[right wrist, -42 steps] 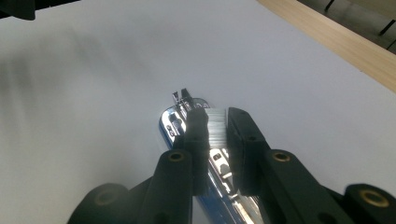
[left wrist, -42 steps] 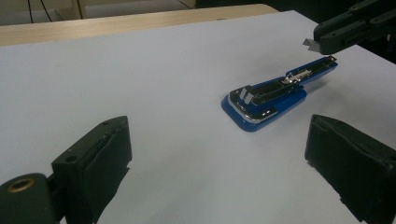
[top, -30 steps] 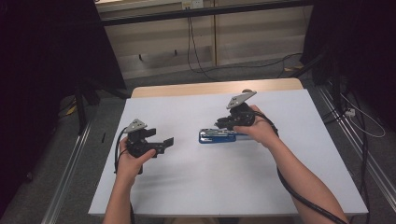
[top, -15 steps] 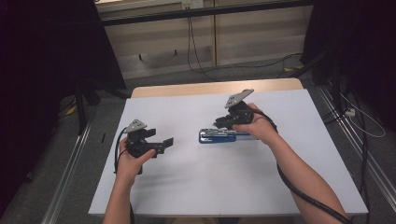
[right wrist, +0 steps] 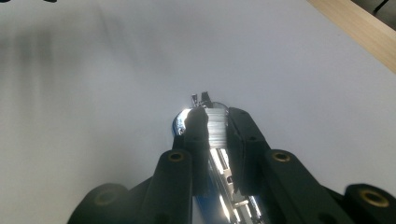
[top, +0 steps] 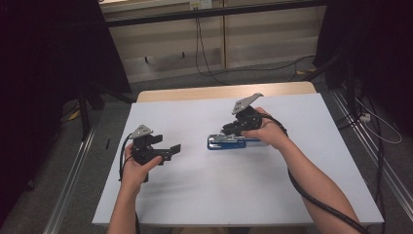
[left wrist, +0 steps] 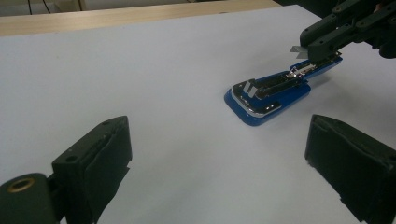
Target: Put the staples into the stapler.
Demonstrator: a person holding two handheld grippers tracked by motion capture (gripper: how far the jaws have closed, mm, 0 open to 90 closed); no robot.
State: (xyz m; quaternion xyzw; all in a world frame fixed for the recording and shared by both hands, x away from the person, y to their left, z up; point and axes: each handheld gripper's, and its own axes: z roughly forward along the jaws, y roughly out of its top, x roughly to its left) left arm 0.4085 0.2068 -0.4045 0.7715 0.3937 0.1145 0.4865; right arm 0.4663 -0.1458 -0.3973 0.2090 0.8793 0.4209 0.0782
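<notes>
No brand or lettering is showing legibly on the blue stapler (top: 227, 142); whatever print it may carry is too small to make out. It is lying flat on the white table (top: 204, 195), a little right of the middle, with its long axis running across the table from the person's left to right. Its rounded blue end is pointing toward the left gripper (top: 165, 153), and its other end is sitting under the right gripper (top: 233, 132). In the left gripper view the stapler (left wrist: 275, 91) is lying open, its shiny metal channel facing up.

The right gripper is reaching down onto it, jaws drawn narrow and closing on the metal strip of the stapler (right wrist: 215, 126) from both sides; in the right gripper view the pads are pressing against the bright metal. The left gripper is resting well apart from the stapler, jaws standing wide with nothing between them, pointing toward it across bare table.
</notes>
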